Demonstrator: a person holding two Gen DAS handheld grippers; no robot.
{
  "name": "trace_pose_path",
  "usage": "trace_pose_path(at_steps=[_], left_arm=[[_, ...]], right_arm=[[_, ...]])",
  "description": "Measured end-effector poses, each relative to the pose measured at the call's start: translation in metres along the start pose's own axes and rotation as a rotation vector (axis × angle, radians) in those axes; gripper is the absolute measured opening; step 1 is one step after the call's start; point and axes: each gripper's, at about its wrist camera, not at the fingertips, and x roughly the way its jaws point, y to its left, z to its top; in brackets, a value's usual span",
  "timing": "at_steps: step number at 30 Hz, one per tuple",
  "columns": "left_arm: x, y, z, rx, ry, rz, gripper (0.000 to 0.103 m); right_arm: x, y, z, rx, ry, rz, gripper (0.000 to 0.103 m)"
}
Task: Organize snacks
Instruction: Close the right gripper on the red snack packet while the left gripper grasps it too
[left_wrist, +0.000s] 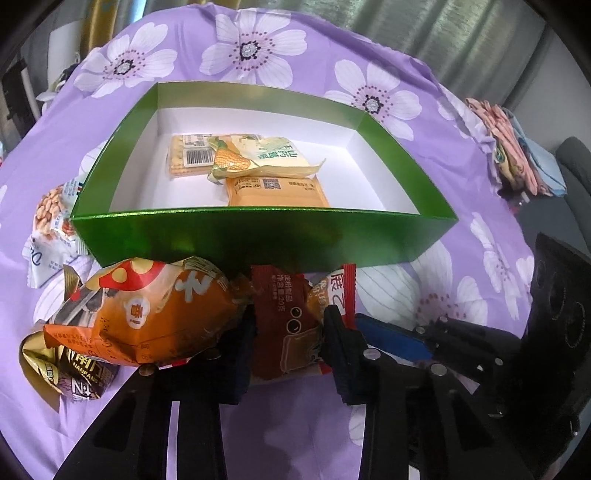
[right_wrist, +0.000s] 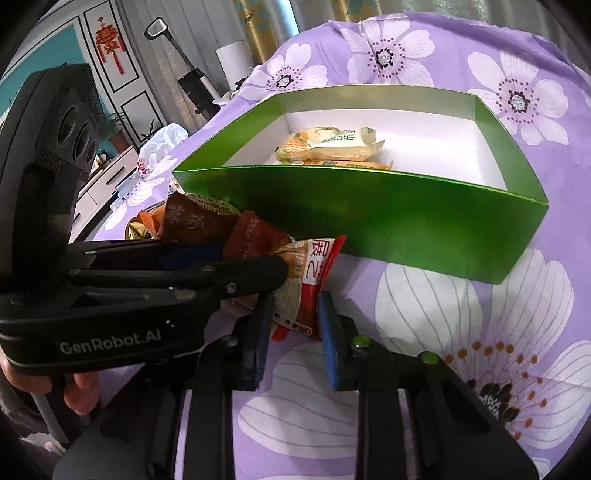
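Likely home: floral bedsheet (right_wrist: 480, 314), curtains (left_wrist: 443, 29), red knot ornament (right_wrist: 109, 42).

I see the green box's (left_wrist: 258, 236) near wall rising just ahead, with open white floor right of the packets (left_wrist: 255, 166) inside.

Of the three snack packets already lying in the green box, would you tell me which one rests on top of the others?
The pale packet with the corn cob picture: it overlaps both the cracker pack with the barcode and the orange packet inside the green box.
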Motion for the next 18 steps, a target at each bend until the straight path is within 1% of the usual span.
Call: trace_pose_path(at_steps=[3,7,13,18], left_arm=[[-0.005,-0.003,-0.004,0.006,-0.001,-0.006,0.035],[-0.014,-0.008,-0.010,0.013,-0.007,-0.020,0.035],[-0.029,-0.017,-0.016,0.026,-0.020,-0.039,0.035],[-0.045,-0.026,-0.015,0.044,-0.048,-0.056,0.035]], right_arm=[[-0.008,0.001,-0.004,0.014,-0.020,0.003,0.022],[-0.017,0.004,-0.007,0.025,-0.035,-0.001,0.020],[-0.035,0.012,-0.012,0.027,-0.061,-0.017,0.020],[-0.054,0.017,-0.012,0.025,-0.095,-0.030,0.020]])
